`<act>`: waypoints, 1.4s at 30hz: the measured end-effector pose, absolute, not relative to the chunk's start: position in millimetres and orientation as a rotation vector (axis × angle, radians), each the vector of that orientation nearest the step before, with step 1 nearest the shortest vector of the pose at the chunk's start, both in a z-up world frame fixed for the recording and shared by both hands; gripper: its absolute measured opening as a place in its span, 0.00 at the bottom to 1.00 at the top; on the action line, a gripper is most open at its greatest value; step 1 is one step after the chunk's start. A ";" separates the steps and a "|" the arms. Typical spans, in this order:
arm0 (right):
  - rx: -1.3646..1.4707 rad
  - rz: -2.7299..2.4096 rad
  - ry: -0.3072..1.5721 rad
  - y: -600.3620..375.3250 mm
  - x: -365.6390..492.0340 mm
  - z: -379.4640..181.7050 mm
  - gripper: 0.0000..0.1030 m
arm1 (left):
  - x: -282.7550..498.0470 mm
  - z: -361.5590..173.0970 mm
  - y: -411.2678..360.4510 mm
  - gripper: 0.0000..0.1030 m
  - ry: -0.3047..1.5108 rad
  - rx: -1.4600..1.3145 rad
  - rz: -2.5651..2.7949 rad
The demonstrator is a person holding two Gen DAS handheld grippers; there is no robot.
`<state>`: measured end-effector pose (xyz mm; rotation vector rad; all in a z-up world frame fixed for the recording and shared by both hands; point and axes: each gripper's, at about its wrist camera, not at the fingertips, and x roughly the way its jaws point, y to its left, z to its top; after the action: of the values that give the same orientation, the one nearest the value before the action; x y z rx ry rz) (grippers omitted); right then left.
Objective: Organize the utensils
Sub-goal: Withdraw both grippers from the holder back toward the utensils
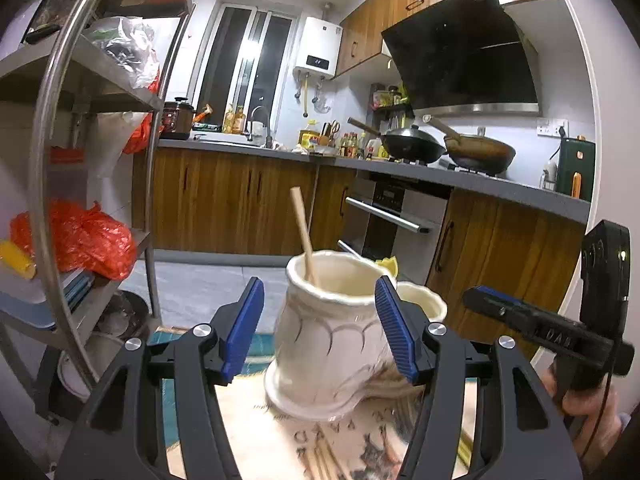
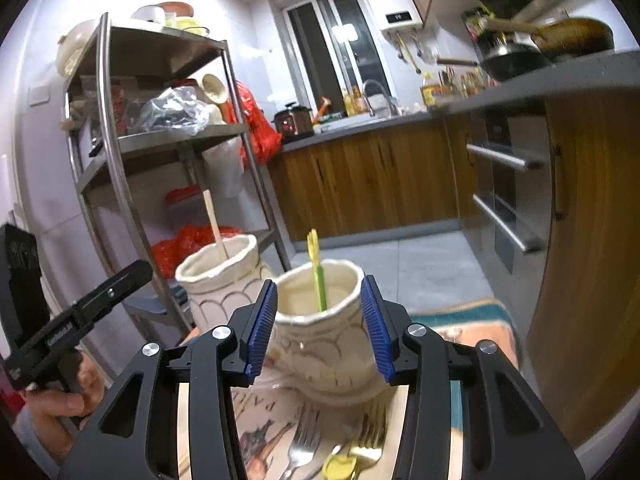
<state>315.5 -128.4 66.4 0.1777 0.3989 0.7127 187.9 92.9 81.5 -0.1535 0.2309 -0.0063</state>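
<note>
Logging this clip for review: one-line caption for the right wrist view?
Open right hand-held gripper frames a cream ceramic holder with a green-yellow utensil; forks lie below.

Both jars [image 1: 332, 344] [image 2: 332, 344] are glazed cream ceramic, glossy, with scalloped relief lines and wavy rims. A pale, matt wooden stick [image 1: 303, 236] stands in the left jar; a green and yellow plastic utensil [image 2: 318, 276] stands in the right one. The forks [image 2: 300, 446] lying before the right jar are shiny metal. Each tool [image 1: 320, 328] [image 2: 320, 326] has matt black plastic arms, bright steel screw heads and ribbed blue pads [image 1: 244, 328] [image 2: 262, 326]. The bench [image 1: 260, 432] wears a printed cloth, matt. The rack [image 2: 168, 140] is brushed steel, holding crinkled glossy plastic bags [image 1: 86, 236]. Cabinet fronts [image 1: 224, 196] look like grained wood.
</note>
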 end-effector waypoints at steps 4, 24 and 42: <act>0.169 0.702 0.414 -133.5 308.0 63.0 0.46 | 175.1 73.2 99.6 0.56 0.264 -0.164 0.009; 0.007 0.699 0.707 -153.1 283.4 9.9 0.32 | 147.2 19.7 92.3 0.52 0.533 -0.113 0.006; -0.122 0.735 0.846 -141.6 273.2 -12.5 0.24 | 163.4 -19.5 72.7 0.46 0.769 0.033 -0.009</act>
<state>273.2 -141.6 -12.5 -0.1217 0.8464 0.7353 163.4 72.7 -19.5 0.0327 0.7686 -0.0087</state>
